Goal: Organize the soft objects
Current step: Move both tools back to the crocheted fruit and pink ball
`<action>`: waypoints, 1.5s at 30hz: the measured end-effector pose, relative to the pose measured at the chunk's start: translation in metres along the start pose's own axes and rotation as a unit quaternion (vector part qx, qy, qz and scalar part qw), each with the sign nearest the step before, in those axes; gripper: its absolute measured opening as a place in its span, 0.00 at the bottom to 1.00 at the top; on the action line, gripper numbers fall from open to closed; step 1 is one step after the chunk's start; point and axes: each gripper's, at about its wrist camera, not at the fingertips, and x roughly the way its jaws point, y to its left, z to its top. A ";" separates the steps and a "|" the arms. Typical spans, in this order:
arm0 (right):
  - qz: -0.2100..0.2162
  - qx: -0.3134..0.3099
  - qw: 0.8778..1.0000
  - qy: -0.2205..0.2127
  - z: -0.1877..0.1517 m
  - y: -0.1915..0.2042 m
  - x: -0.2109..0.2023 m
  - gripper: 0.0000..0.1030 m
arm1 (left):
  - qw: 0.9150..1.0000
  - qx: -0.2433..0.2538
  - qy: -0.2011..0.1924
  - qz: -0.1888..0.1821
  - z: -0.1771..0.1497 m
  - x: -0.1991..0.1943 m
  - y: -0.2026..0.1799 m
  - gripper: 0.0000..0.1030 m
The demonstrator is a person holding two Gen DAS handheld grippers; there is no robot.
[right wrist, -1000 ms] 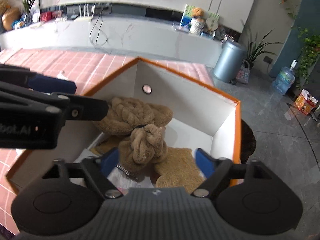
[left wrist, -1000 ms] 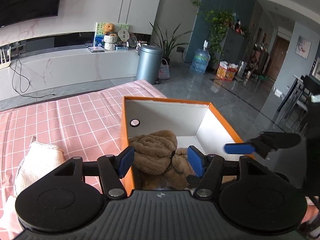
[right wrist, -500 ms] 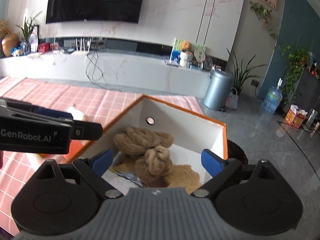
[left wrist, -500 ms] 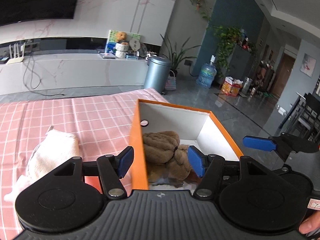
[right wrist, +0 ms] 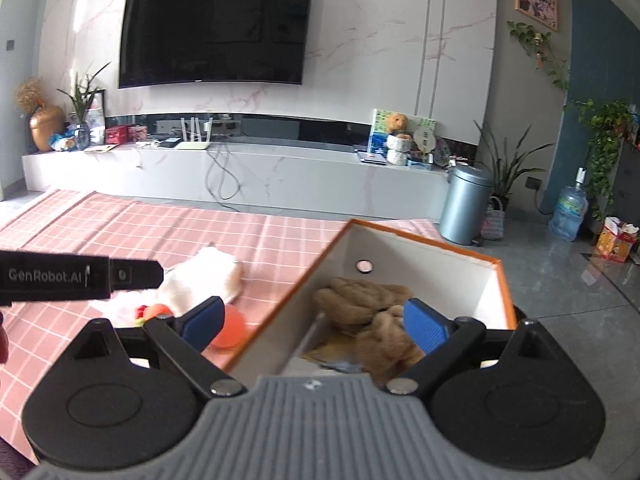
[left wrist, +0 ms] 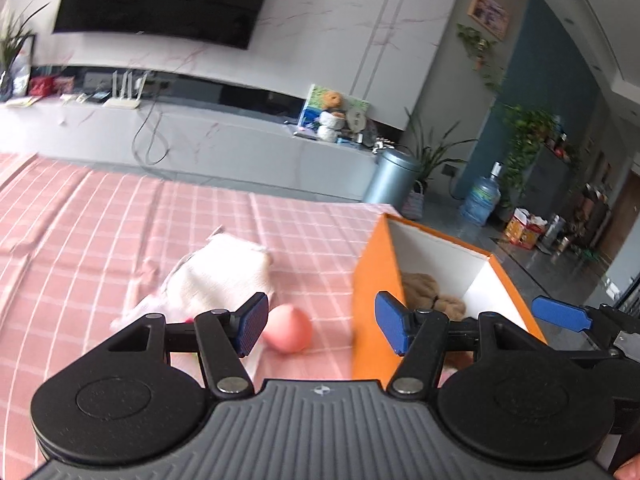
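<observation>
Since a second ago both our grippers have drawn back from the box, and the left one has swung toward the pink checked cloth.

In the left wrist view, the left gripper (left wrist: pixel 318 328) stands wide open with nothing between its fingers. Just beyond its left finger lie a white plush toy (left wrist: pixel 224 276) and a pink ball (left wrist: pixel 289 329), close together on the cloth (left wrist: pixel 120 232). The orange box (left wrist: pixel 374 300) stands to the right, with brown plush toys (left wrist: pixel 434 292) inside. We judge the white toy light and very soft, so it will give under the pads; we should take it across its thick body, not by a loose edge. The ball may roll or slip.

In the right wrist view, the right gripper (right wrist: pixel 316 322) is empty, its jaws spread very wide over the box's near wall. The brown toys (right wrist: pixel 362 298) rest on the box floor.
</observation>
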 end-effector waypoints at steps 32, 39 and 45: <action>0.069 -0.135 0.988 0.026 -0.015 0.104 0.033 0.66 | 0.996 -0.063 0.029 0.047 -0.035 -0.026 0.096 0.63; 0.072 -0.168 0.982 0.036 -0.006 0.105 0.052 0.65 | 0.997 -0.052 0.030 0.043 -0.026 -0.018 0.096 0.63; 0.084 -0.182 0.978 0.065 0.012 0.099 0.075 0.62 | 0.998 -0.036 0.045 0.038 -0.018 -0.004 0.099 0.63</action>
